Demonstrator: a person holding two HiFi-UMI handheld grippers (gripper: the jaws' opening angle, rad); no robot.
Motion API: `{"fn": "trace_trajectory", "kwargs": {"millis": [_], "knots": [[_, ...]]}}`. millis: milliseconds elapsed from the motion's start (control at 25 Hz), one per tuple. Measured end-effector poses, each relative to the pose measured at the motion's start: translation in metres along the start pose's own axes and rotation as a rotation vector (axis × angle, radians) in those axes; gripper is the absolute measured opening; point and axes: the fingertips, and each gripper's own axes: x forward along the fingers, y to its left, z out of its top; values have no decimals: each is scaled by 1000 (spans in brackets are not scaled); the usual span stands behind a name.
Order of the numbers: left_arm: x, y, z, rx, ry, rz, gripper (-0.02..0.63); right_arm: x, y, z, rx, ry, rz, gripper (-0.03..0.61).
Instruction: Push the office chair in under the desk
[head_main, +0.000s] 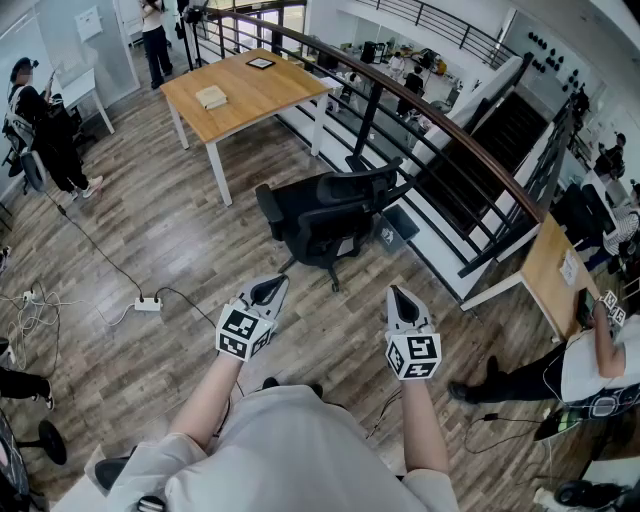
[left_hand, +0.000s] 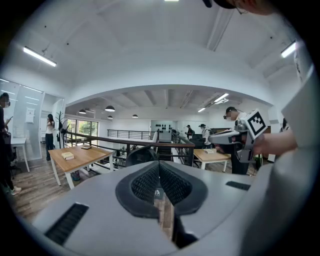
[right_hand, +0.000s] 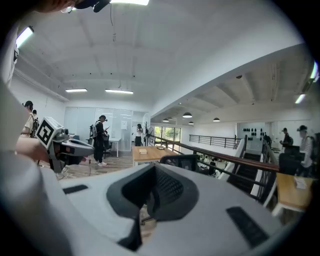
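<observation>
Nothing of the task is seen as done yet. The black office chair stands free on the wooden floor, well apart from the light wooden desk behind it and near the dark railing at its right. No part of it is under the tabletop.

The left gripper and the right gripper are held in front of the person, side by side, both aimed at the chair but clearly short of it. On each tool the jaws are pressed together and nothing is between them. No contact with the chair is made.

It is judged that the whole work is left: the chair must be reached, pushed across the floor to the desk and slid in under it.

The chair is upright on its base, so its long axis is vertical. Its backrest seems to be turned to the person, as its rear side is met in both gripper views. The seat is then judged to face away, about toward the desk and railing. The backrest's width runs about left to right in the head view.
</observation>
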Motion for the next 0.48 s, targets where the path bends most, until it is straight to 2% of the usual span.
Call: {"fn": "trace_trajectory", "kwargs": {"millis": [480], "knots": [[3, -7, -7, -7, 10, -4, -6, -4, -2, -5, 6, 3, 2, 2]]}}
